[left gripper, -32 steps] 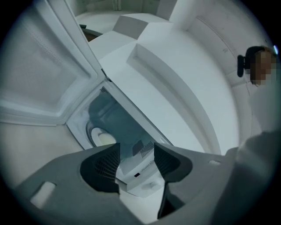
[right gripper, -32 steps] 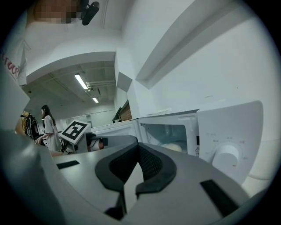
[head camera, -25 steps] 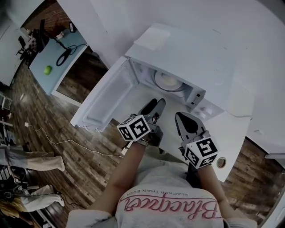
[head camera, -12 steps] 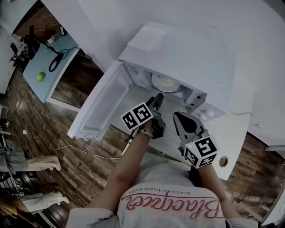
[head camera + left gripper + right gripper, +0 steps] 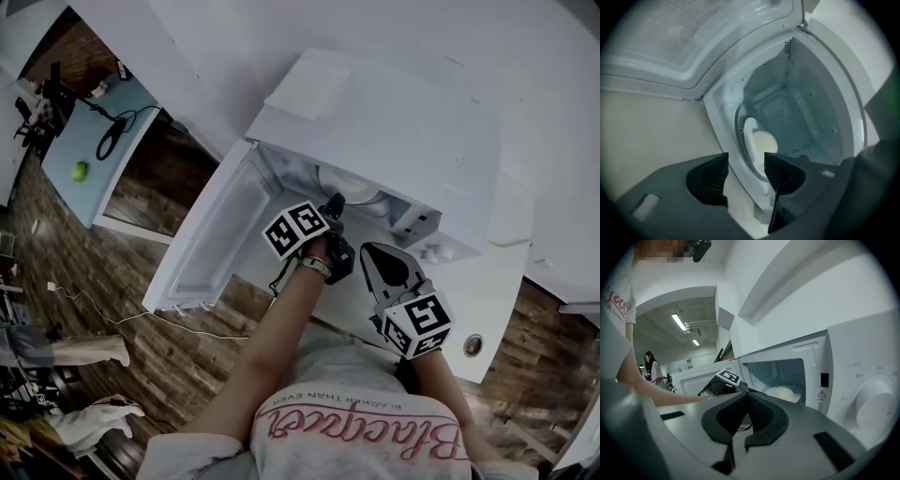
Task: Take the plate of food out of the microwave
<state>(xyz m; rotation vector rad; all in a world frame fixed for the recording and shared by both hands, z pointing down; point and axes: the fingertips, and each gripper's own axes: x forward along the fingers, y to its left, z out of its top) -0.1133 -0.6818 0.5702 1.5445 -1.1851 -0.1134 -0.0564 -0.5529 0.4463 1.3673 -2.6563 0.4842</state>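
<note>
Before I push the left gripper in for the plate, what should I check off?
1. Is the microwave door swung fully open: ok.
2. Is the plate of food in view on the glass turntable: ok.
3. Are the left gripper jaws apart and empty: ok.
4. Are the jaws around the plate's rim: not ok, the plate lies beyond them.
5. Is the right gripper clear of the opening: ok, shut and held back.
6. Is enough rim exposed for a firm pinch: cannot tell.
</note>
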